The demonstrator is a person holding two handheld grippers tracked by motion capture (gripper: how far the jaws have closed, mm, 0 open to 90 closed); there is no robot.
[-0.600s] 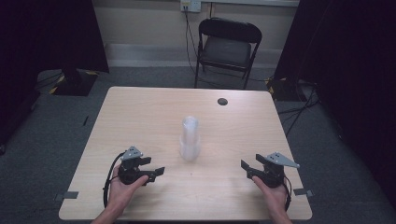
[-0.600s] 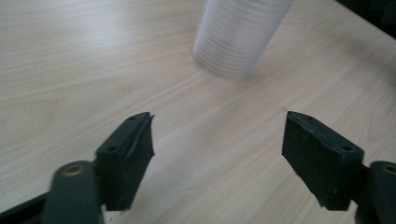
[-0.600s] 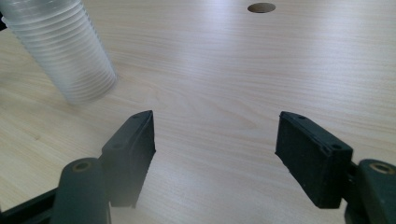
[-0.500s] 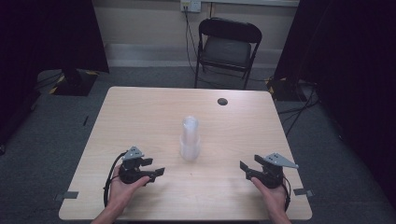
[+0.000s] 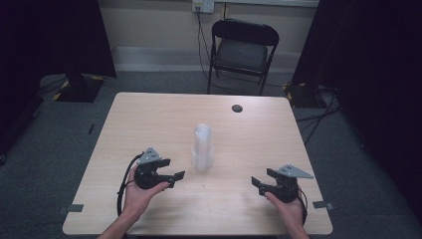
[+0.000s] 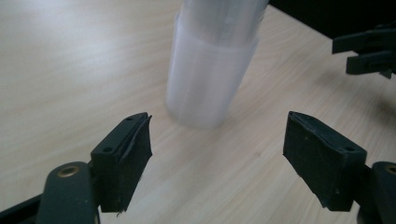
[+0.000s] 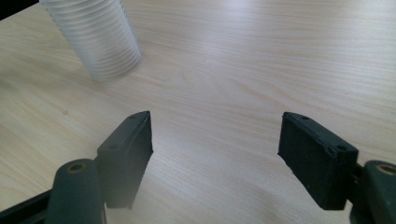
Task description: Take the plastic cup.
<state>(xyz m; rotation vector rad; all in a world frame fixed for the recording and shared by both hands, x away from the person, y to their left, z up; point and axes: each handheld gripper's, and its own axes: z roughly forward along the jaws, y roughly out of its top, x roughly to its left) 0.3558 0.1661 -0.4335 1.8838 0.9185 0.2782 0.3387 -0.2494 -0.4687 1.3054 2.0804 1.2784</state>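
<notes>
Two grippers sit in my hands over the near half of the bench (image 5: 149, 114), one on each side of a stack of clear plastic cups (image 5: 202, 148). The stack stands upright, mouth down, near the middle of the bench, apart from both grippers.

My left gripper (image 5: 175, 176) is low over the wood at the near left, and its fingers (image 6: 126, 154) are released, spread wide with nothing between them. In the left gripper view the stack (image 6: 212, 70) rises just beyond the gap between those fingers, a little to the left of its middle, not touching either one. The other gripper's dark tips (image 6: 369, 49) show at the far right edge of that view.

My right gripper (image 5: 257, 182) is at the near right, farther from the stack than the left one. Its fingers (image 7: 317, 156) are also released, wide apart over bare wood. In the right gripper view the stack (image 7: 98, 37) stands off to the far left, its ribbed rims showing, well apart from the fingers.

A small dark round spot (image 5: 237, 108) lies on the bench toward its far edge. Beyond the bench a black folding chair (image 5: 243, 52) stands on grey carpet.
</notes>
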